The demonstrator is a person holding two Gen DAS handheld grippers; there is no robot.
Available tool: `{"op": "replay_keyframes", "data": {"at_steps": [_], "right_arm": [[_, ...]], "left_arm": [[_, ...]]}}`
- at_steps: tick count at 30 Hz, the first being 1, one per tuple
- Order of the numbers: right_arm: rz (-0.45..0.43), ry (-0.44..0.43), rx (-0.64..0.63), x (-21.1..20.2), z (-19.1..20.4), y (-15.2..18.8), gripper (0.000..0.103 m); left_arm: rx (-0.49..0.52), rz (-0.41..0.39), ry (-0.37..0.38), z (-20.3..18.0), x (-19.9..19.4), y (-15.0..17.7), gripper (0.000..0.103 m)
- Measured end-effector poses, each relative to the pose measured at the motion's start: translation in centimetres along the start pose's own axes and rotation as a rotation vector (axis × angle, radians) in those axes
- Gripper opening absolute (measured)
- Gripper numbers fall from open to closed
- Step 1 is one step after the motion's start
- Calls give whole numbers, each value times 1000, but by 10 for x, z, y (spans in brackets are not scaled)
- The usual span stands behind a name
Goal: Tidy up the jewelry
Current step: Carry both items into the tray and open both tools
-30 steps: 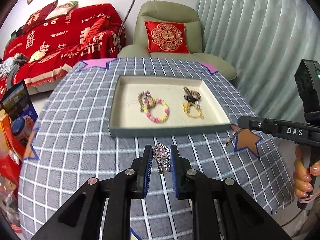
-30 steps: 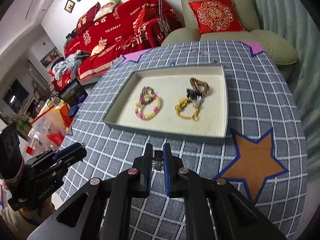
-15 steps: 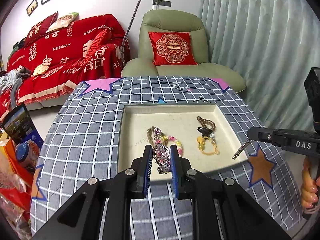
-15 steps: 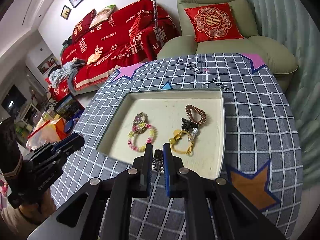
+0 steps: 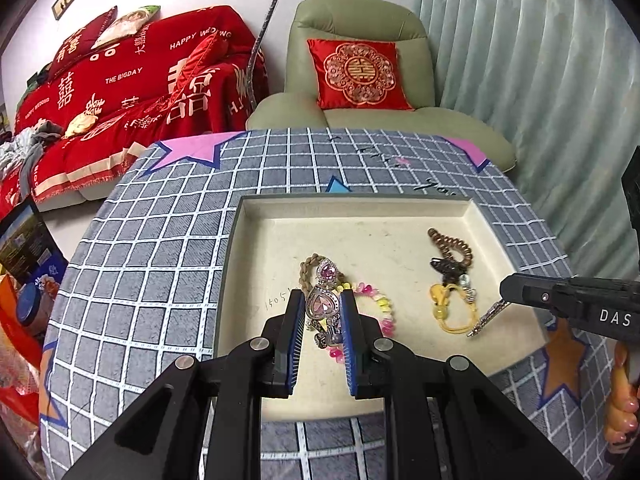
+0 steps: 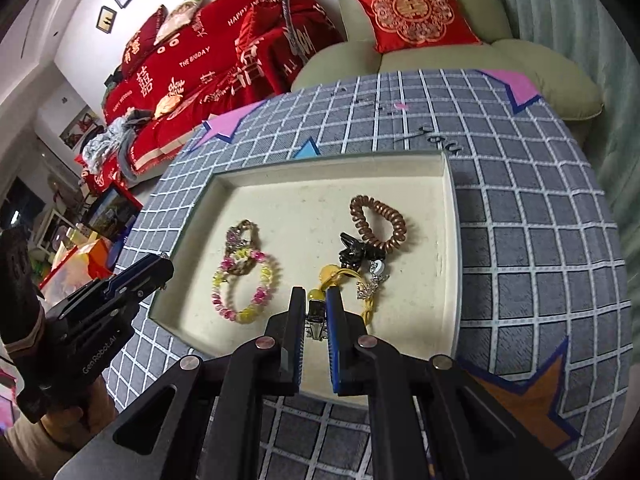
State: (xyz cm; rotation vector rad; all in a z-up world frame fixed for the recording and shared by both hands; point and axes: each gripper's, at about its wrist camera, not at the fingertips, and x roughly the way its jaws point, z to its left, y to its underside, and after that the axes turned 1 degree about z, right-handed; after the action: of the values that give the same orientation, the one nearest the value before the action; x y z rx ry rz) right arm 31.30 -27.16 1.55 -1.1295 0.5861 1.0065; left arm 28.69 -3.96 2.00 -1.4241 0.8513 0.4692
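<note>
A cream tray (image 5: 360,204) (image 6: 450,240) lies on the grid tablecloth. It holds a pink-and-yellow bead bracelet (image 6: 244,288), a braided band with a pink stone (image 5: 326,270), a brown coil hair tie (image 6: 378,220), a black clip (image 6: 354,254) and a yellow cord bracelet (image 5: 450,312). My left gripper (image 5: 320,310) is shut on a silver pendant with a pink heart stone (image 5: 322,306), above the tray's near left part. My right gripper (image 6: 316,308) is shut on a small silver clasp piece (image 6: 316,318) that hangs over the tray's near edge (image 5: 486,318).
A green armchair (image 5: 360,60) with a red cushion stands behind the table, and a red-covered sofa (image 5: 120,92) is at the back left. Curtains (image 5: 540,60) hang on the right. Bags and boxes (image 5: 20,280) sit on the floor at the left.
Both grippers have moved forward with their pieces, from over the tablecloth in front of the tray to above the tray's inside.
</note>
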Motion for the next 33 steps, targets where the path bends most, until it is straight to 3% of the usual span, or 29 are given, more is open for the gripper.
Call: {"op": "replay_keyframes", "data": {"at_steps": [11,28,31,33], "right_arm": [[6,30,48,29,-16,-8,12],[18,62,85,55,-26,-5,13],[18,58,95,54,-27,-4,21],[11,57,94,51,-26,-4,42]], "left_arm": [[9,51,-39,-3,41,3,27],[26,66,-87,-7,55,6,28],[29,64,-96,-8,54,5,28],[33,58,-103,-8,51,4,28]]}}
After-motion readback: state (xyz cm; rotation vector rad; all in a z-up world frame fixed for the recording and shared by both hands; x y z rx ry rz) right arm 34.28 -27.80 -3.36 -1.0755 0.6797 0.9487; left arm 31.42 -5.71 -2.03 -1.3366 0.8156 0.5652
